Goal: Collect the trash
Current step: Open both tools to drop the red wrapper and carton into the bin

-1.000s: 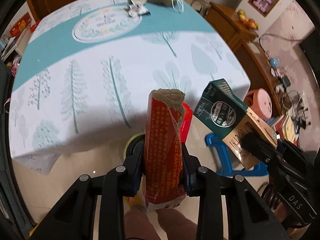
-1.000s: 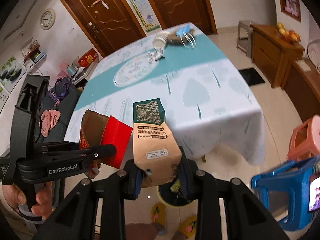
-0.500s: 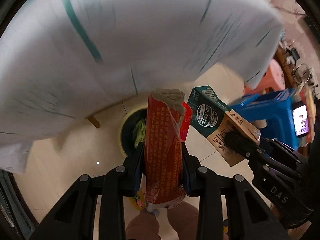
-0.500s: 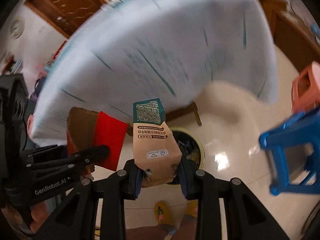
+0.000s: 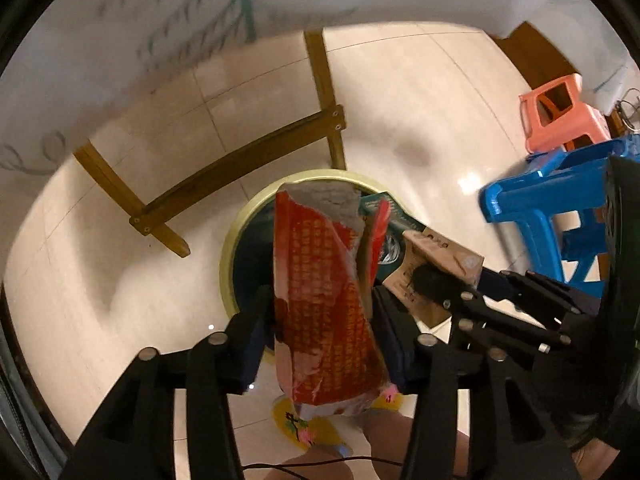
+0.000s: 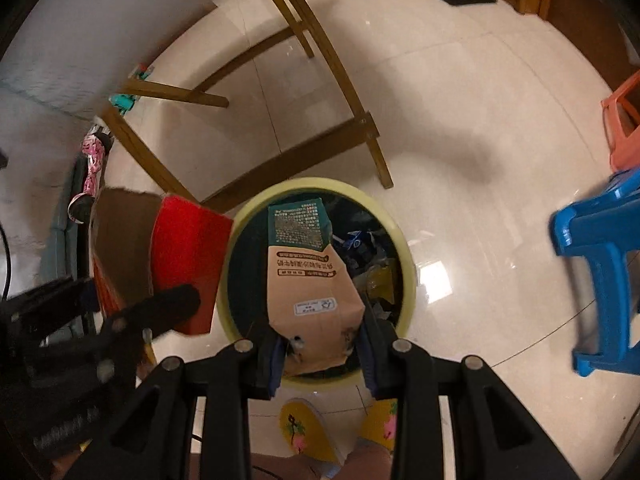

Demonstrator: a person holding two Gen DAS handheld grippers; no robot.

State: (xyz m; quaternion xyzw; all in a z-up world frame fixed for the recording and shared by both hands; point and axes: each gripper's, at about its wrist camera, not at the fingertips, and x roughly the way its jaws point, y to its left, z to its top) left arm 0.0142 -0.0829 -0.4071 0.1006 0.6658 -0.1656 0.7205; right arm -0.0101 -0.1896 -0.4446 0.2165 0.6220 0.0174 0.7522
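Note:
My left gripper (image 5: 322, 304) is shut on a torn red box (image 5: 324, 292) and holds it over a round yellow-rimmed trash bin (image 5: 240, 236) on the floor. My right gripper (image 6: 320, 340) is shut on a green and brown carton (image 6: 308, 276), held over the same bin (image 6: 404, 248), which has some trash inside. The carton (image 5: 436, 264) shows right of the red box in the left wrist view. The red box (image 6: 180, 264) shows left of the bin in the right wrist view.
Wooden table legs and a crossbar (image 5: 240, 160) stand just behind the bin under the white tablecloth (image 5: 160, 20). A blue plastic stool (image 6: 596, 260) and a pink stool (image 5: 560, 116) stand to the right. My yellow slippers (image 6: 300, 428) are below the bin.
Both grippers have tilted down from the tabletop to the floor and moved over the bin. Each still holds its item.

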